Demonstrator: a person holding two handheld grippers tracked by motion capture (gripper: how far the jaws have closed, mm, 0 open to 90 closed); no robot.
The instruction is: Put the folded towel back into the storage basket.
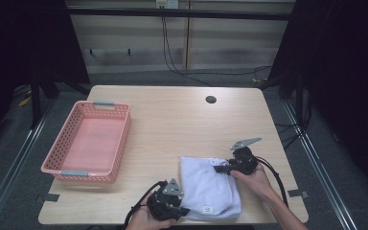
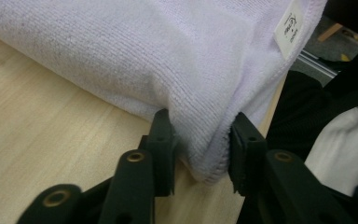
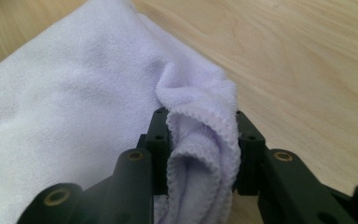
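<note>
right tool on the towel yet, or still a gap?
Touching. The right gripper view shows the right tool with both jaws pressed against a bunched corner of the towel, the fabric squeezed between them.

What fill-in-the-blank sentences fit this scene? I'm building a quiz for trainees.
1. Both claws grip a white ____.
2. The pink basket holds ____.
3. The left claw grips the corner nearest the towel's ____.
4. The right claw is shut on the towel's ____ edge.

Missing: towel; nothing; label; far
</note>
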